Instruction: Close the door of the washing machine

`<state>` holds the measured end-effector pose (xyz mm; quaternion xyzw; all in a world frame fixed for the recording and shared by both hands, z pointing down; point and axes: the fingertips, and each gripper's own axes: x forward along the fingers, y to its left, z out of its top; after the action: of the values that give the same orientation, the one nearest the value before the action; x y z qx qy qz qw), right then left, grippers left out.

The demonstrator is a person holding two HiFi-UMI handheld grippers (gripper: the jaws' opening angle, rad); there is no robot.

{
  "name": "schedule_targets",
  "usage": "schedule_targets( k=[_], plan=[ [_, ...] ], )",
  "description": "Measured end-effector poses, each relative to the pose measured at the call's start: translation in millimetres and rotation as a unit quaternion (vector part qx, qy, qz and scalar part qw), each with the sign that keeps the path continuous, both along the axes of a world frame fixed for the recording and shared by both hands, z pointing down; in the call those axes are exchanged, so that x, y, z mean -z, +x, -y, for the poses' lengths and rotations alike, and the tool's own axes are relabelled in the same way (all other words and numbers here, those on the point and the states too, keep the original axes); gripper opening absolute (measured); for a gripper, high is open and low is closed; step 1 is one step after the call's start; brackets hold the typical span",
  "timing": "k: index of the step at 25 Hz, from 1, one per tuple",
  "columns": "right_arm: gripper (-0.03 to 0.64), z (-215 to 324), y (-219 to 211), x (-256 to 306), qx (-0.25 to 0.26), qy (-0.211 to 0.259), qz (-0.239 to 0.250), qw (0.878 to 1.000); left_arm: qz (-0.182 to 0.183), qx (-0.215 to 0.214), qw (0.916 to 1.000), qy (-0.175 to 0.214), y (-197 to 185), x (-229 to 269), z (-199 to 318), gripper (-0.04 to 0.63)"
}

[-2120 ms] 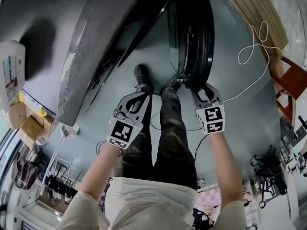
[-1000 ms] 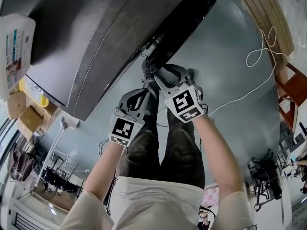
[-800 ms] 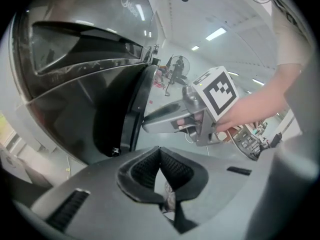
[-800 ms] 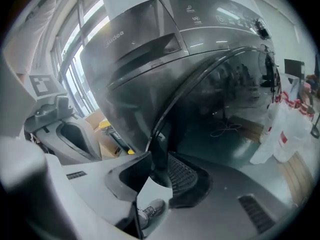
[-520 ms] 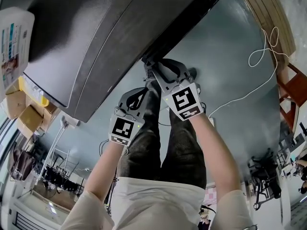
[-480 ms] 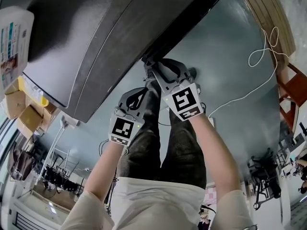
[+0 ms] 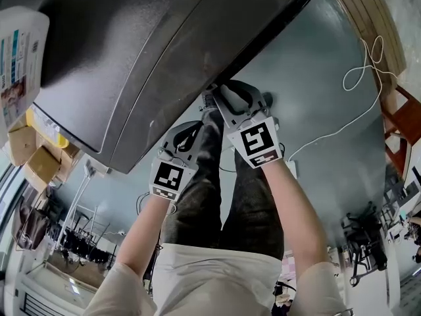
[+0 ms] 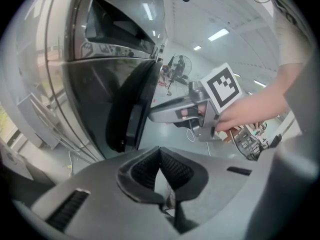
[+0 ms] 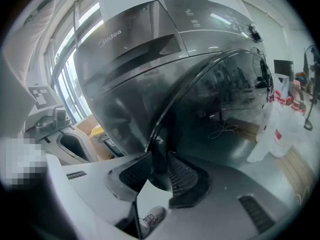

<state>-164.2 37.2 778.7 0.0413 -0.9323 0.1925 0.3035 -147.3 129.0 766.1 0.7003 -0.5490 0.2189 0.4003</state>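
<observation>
As I look down in the head view, my right gripper (image 7: 220, 92) holds the rim of the door (image 7: 276, 25), nearly flush with the washing machine (image 7: 118, 64); my left gripper (image 7: 192, 129) hangs just beside. Left gripper view: jaws together, empty. Right gripper view: my jaws have just been closing and pinch the door's edge. I judge one last push is needed; the gap is thin, with open floor (image 7: 316, 97) behind.

I note the washing machine (image 7: 131, 58) and its door (image 9: 220, 99) wall off the front; floor (image 7: 316, 78) rightward lies open, cable (image 7: 329, 135) excepted.
</observation>
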Motion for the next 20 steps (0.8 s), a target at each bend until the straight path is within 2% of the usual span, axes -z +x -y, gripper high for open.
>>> schedule_targets(
  k=[5, 13, 20],
  plan=[
    [0.117, -1.1, -1.5, -0.5, -0.001, 0.000, -0.001, 1.000, 0.000, -0.004, 1.0000, -0.002, -3.3, -3.9, -3.0, 0.009],
    [0.118, -0.6, -7.6, -2.5, -0.009, -0.004, -0.020, 1.000, -0.008, -0.022, 0.9997, -0.006, 13.9, -8.7, -3.1, 0.009],
    [0.108, -0.6, -5.8, -1.6, 0.006, 0.003, -0.023, 1.000, 0.006, -0.029, 0.9996, 0.001, 13.0, 9.5, 12.3, 0.009]
  ],
)
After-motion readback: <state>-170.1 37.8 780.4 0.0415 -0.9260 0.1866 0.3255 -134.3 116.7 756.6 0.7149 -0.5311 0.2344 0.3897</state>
